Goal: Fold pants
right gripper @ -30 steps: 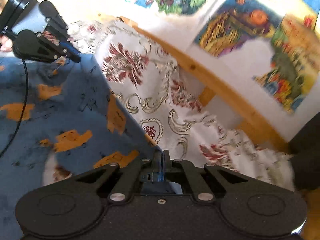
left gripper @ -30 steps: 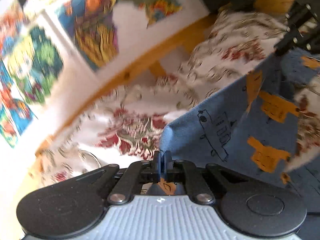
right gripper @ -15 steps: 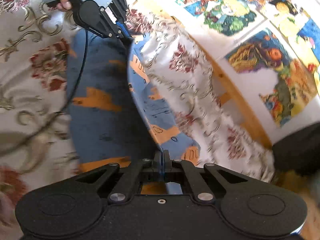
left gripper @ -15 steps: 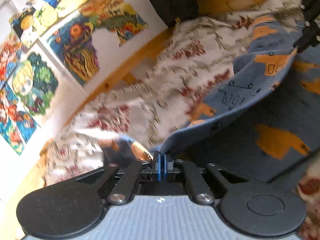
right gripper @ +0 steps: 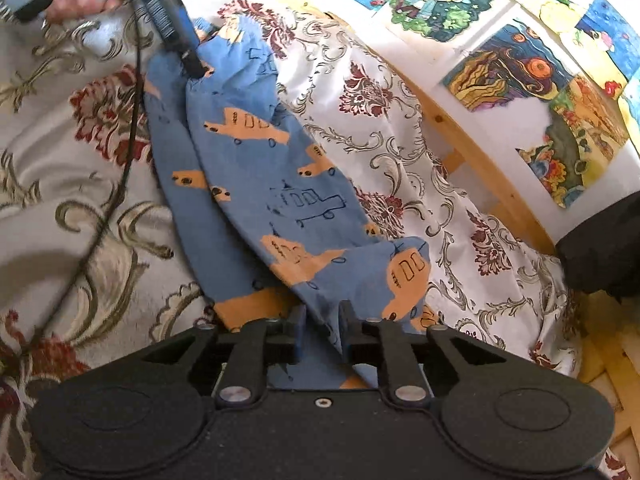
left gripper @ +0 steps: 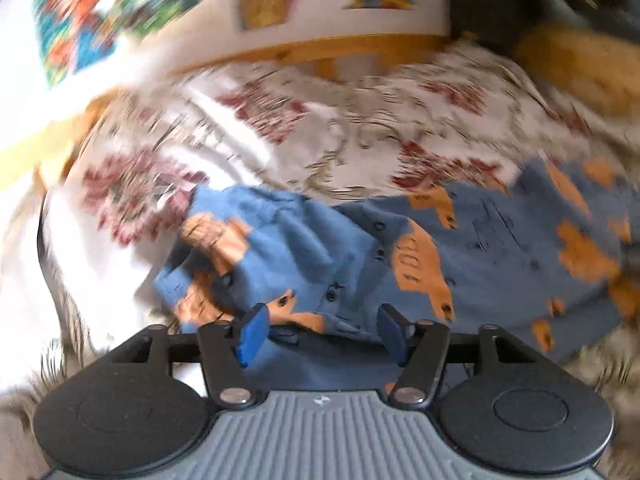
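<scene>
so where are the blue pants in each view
Left wrist: the blue pants fill the lower middle and right, just beyond the open left gripper.
Right wrist: they run from top left down to the open right gripper.
Shared landmark: the floral bedspread beneath them.

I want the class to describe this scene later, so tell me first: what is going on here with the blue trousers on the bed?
A person is folding small blue pants printed with orange vehicles, using a handheld gripper in each hand. The pants lie folded lengthwise on a floral bedspread. The left gripper is open, over one end of the pants. The right gripper is also open at the other end, with cloth lying between its fingers. Neither grips the fabric now.
</scene>
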`<move>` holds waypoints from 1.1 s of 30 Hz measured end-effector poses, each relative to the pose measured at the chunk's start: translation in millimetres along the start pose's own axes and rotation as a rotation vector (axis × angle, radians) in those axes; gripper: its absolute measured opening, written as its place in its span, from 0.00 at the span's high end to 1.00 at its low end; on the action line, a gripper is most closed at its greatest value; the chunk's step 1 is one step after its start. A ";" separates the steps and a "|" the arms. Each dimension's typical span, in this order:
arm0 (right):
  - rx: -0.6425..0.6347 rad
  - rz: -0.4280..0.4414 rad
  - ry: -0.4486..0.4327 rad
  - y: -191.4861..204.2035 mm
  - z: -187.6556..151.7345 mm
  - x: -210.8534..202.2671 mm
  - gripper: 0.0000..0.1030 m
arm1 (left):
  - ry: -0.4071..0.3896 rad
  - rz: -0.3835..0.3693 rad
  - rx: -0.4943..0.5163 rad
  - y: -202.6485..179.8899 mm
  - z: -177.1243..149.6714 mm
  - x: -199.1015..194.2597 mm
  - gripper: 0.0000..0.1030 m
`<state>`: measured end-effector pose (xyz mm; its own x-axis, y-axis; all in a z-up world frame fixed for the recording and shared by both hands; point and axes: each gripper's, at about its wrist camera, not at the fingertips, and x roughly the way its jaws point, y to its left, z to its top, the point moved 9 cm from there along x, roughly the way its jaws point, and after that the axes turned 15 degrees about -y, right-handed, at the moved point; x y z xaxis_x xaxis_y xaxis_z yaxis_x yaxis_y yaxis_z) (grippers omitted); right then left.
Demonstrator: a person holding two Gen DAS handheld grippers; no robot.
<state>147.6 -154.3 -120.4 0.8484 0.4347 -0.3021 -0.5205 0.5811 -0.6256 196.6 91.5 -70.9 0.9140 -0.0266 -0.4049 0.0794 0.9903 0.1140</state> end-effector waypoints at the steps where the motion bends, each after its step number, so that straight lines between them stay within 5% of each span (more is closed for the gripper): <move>1: 0.001 -0.001 0.000 -0.8 -0.3 1.2 0.81 | 0.014 0.018 -0.048 7.3 0.9 2.7 0.35; 6: 0.022 -0.020 -0.023 -8.1 2.8 0.8 0.66 | 0.053 0.098 -0.276 37.9 4.6 16.3 0.35; 10: 0.041 -0.018 -0.027 -10.6 3.5 2.2 0.62 | 0.091 0.159 -0.295 43.8 5.7 27.1 0.47; 12: 0.040 -0.006 -0.027 -8.5 3.0 4.2 0.67 | 0.111 0.163 -0.285 41.1 4.4 32.1 0.74; 15: 0.045 0.010 -0.025 -6.8 3.3 5.8 0.89 | 0.115 0.179 -0.288 40.7 6.5 33.0 0.91; 17: 0.047 0.012 -0.030 -7.1 4.7 5.1 0.94 | 0.109 0.174 -0.295 41.2 10.3 31.9 0.95; 25: 0.069 0.028 -0.036 -12.9 18.0 -10.7 0.99 | 0.074 0.162 -0.272 43.8 27.0 11.2 0.97; 33: 0.026 0.102 0.021 3.3 14.0 -21.5 0.99 | 0.100 0.177 -0.262 48.1 4.7 -4.6 0.97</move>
<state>126.4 -152.1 -105.9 0.7923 0.4784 -0.3786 -0.6067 0.5524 -0.5716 198.1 138.6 -59.3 0.8600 0.1496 -0.4878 -0.1939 0.9802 -0.0411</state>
